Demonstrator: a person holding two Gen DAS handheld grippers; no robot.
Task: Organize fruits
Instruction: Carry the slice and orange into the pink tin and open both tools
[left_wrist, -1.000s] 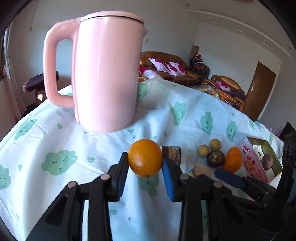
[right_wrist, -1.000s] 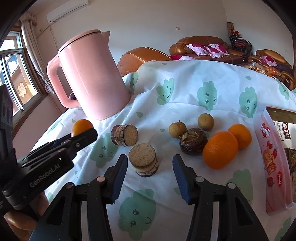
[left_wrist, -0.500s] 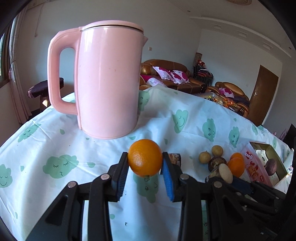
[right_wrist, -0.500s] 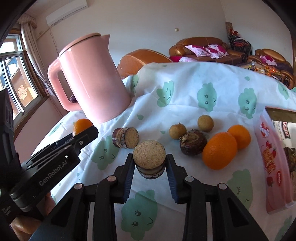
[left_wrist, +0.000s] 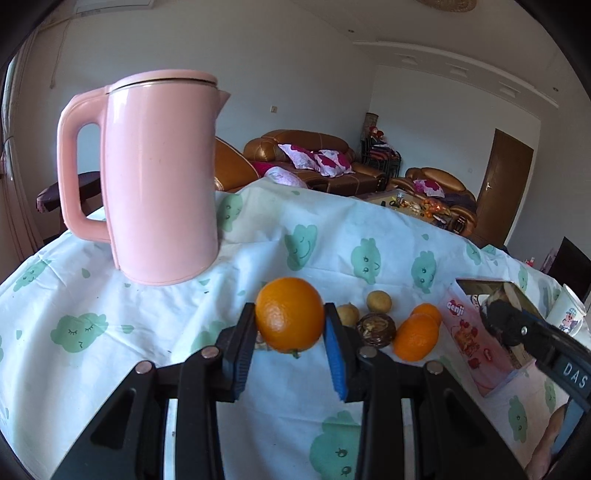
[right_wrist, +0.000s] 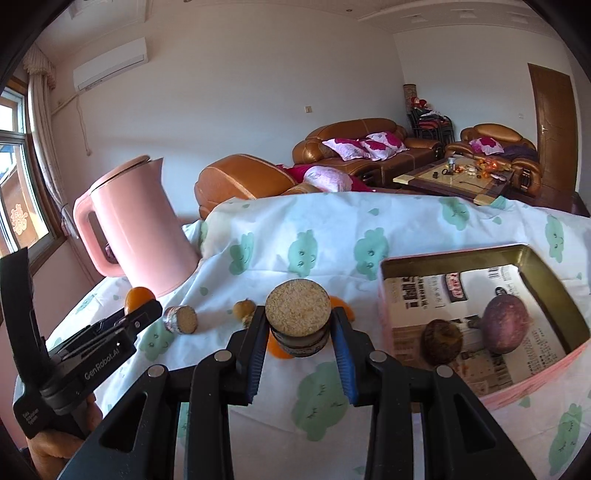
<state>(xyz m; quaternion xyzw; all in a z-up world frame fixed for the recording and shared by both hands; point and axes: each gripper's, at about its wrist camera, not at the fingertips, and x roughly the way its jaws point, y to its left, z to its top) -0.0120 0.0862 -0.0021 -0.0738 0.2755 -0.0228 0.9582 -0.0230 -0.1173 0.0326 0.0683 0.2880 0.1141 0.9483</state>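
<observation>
Left wrist view: the left tongs (left_wrist: 290, 328) grip an orange (left_wrist: 289, 314) above the counter (left_wrist: 110, 295); several fruits remain there.

Right wrist view: the right tongs (right_wrist: 299, 328), just closed, clamp a brown cylinder piece (right_wrist: 297, 317) beside the tin box (right_wrist: 535, 365), which holds two fruits.

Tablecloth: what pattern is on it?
White tablecloth with green smiling clouds; left wrist view shows it best.

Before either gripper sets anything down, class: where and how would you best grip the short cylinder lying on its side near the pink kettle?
Grip the lying cylinder across its dark curved wall, coming from above; its grainy flat end faces the camera, and on its side it would probably roll from a sideways push.
</observation>
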